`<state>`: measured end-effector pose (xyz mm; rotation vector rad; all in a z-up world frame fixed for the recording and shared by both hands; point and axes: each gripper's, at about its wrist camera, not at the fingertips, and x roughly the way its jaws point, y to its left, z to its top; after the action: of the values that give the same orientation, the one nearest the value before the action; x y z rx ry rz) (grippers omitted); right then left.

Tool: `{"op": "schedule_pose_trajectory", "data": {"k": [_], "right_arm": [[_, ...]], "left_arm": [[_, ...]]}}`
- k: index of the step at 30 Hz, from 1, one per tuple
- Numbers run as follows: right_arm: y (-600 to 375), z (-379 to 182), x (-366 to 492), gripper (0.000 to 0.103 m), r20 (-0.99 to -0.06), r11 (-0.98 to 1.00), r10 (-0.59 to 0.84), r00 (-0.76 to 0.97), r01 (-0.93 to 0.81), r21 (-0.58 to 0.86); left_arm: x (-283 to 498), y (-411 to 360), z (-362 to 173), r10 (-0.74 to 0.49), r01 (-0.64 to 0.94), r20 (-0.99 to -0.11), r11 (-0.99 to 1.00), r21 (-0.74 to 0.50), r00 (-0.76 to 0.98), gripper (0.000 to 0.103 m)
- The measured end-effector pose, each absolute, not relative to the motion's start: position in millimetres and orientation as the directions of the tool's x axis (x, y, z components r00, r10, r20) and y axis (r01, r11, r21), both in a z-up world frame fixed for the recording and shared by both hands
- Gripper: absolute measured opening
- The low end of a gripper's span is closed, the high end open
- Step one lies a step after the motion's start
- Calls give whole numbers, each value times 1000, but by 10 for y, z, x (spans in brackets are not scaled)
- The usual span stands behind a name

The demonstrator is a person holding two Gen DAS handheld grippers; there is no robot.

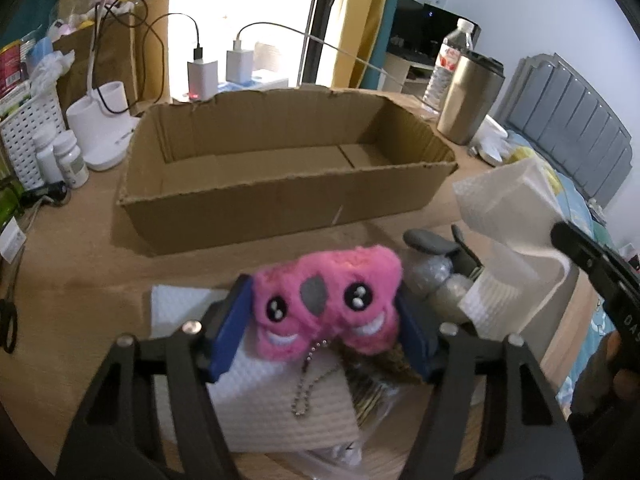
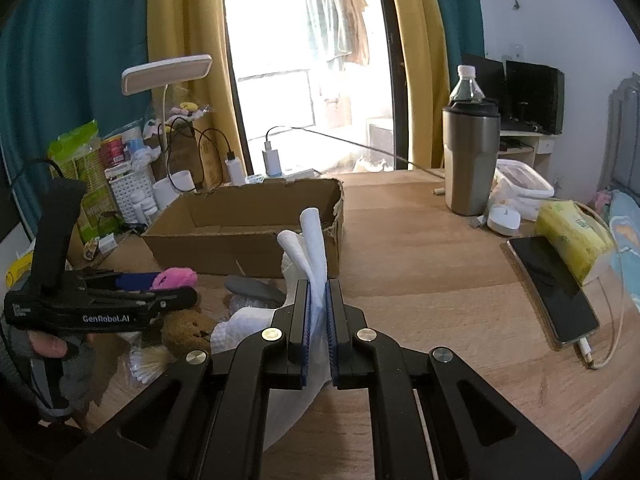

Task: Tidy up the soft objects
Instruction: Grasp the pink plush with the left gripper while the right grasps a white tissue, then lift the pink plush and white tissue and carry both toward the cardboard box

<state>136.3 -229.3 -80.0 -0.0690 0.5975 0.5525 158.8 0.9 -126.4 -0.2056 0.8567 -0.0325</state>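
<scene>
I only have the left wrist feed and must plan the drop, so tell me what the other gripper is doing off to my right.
Observer: The right gripper is shut on a white textured cloth, which sticks up between its fingers.
Operator: Report what lies right of the steel tumbler.
Observer: A black smartphone lies flat on the wooden table, with a yellow tissue pack resting on its far end.
Operator: Confirm the lamp head.
Observer: A flat white desk lamp head stands above the open cardboard box.
</scene>
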Motion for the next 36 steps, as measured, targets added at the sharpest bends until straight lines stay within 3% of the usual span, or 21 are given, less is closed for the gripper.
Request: {"op": "schedule_pose_trajectory", "data": {"k": [4,6,7,8,16,19,21,23,36], "right_arm": [[-2271,-944,1378,11,-600,848,478,641,-514,127],[-2250,-1019,1372,28,-628,846,474,617,-518,130],[-2240,-1052,1358,47,-641,848,463,612,-516,121],[-2234,-1069,1352,59,-648,846,463,605,-519,120],[-2193,-1253,1275,60,-734,849,407,543,-521,86],[-2178,-1287,1216,60,-745,833,415,523,-547,81],[-2142,-1317,1172,51,-751,828,402,524,-558,54],[-2114,-1325,1143,13,-756,822,398,519,-568,42],[-2310,-783,1075,7,-642,836,414,645,-549,-12]], "left_arm": [[1576,-6,-1258,-122,-41,-742,980,-197,660,61],[1560,-5,-1257,-129,-36,-737,979,-203,663,60],[1550,-5,-1255,-131,-34,-736,978,-205,664,60],[1540,-1,-1251,-134,-32,-734,978,-207,666,59],[1453,16,-1186,-152,-17,-708,974,-226,690,58],[1401,19,-1154,-159,-10,-696,973,-233,700,58],[1362,21,-1132,-163,-5,-689,972,-235,706,58],[1316,5,-1094,-166,5,-679,973,-233,715,58],[1175,-8,-878,-169,30,-630,974,-225,758,58]]}}
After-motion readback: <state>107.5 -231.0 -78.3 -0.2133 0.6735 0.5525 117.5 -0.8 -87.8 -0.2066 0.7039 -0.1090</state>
